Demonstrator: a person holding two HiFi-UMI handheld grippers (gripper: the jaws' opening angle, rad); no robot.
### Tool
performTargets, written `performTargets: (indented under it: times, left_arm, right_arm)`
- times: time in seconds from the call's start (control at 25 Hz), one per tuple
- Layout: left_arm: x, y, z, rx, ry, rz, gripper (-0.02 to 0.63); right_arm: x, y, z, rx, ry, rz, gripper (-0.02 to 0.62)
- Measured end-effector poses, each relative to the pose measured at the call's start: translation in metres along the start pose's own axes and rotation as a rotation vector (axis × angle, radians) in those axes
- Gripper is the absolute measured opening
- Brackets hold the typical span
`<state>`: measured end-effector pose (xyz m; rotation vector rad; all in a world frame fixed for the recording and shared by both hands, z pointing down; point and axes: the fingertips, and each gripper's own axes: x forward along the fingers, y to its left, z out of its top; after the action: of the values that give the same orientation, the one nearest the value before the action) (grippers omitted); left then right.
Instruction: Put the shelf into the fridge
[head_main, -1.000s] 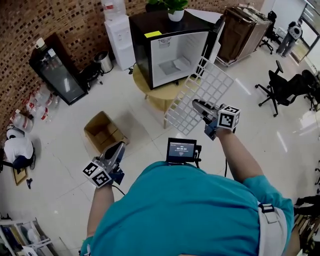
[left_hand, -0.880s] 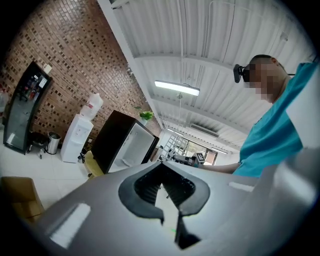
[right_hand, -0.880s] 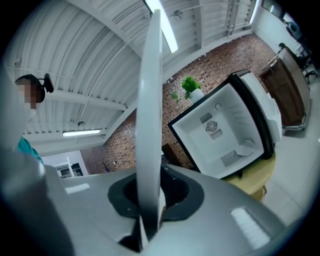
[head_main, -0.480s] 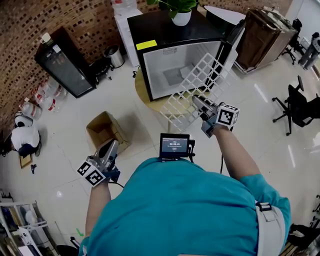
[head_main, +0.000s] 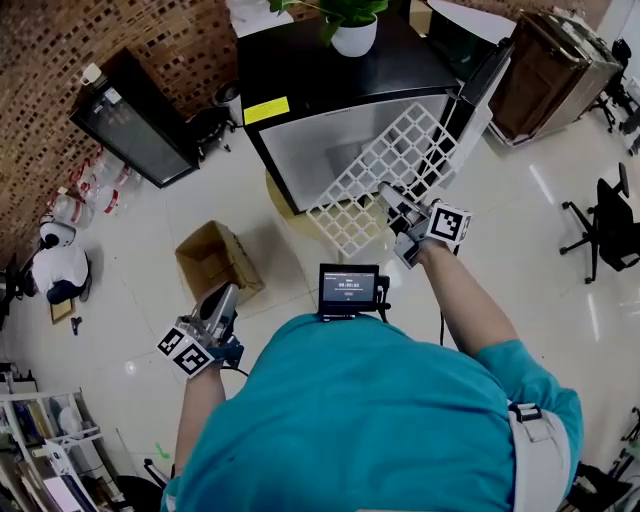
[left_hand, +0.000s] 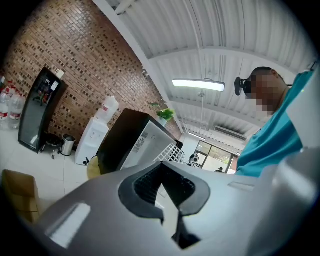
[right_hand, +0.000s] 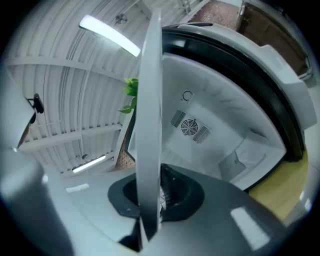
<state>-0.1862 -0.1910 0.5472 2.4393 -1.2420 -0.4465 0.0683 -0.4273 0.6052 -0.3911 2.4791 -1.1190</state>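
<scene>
Right hand-held gripper (head_main: 389, 194) clamps near edge of shelf (head_main: 385, 165), shelf tilted before open fridge (head_main: 330, 60), left hand-held gripper (head_main: 227, 294) closed, empty.

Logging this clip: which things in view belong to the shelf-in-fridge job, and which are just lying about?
In the job:
white lattice shelf, clamped in the right gripper
black mini fridge, door open

Lying about:
brown cardboard box
green plant in a white pot on the fridge
tall black glass-front cabinet
</scene>
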Motion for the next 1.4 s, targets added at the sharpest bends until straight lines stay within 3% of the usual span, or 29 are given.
performTargets:
  times: [0.12, 0.2, 0.28, 0.4, 0.44, 0.64, 1.2, 1.4]
  left_arm:
    - [0.012, 0.011, 0.005, -0.005, 0.005, -0.022, -0.002]
    - [0.015, 0.018, 0.008, -0.002, 0.021, -0.048, -0.002]
    - [0.015, 0.029, 0.019, -0.013, 0.04, -0.07, -0.002]
    - [0.01, 0.051, 0.046, -0.029, 0.062, -0.104, -0.003]
    - [0.008, 0.058, 0.053, -0.032, 0.068, -0.113, -0.002]
    - [0.005, 0.08, 0.066, -0.028, 0.105, -0.148, -0.003]
    - [0.006, 0.084, 0.051, -0.046, 0.125, -0.157, -0.002]
    - [0.0, 0.084, 0.042, -0.049, 0.113, -0.138, -0.002]
  right_arm:
    - [0.016, 0.016, 0.019, -0.071, -0.028, 0.109, 0.029]
    - [0.016, 0.01, 0.021, -0.077, -0.053, 0.095, 0.029]
    - [0.012, -0.008, 0.016, -0.014, -0.082, -0.022, 0.029]
    - [0.002, -0.049, -0.007, 0.214, -0.117, -0.331, 0.029]
    - [0.005, -0.055, -0.01, 0.254, -0.133, -0.359, 0.029]
    - [0.029, -0.055, -0.009, 0.339, -0.226, -0.26, 0.029]
    - [0.04, -0.049, 0.004, 0.454, -0.321, -0.188, 0.029]
    - [0.04, -0.048, 0.004, 0.462, -0.331, -0.207, 0.029]
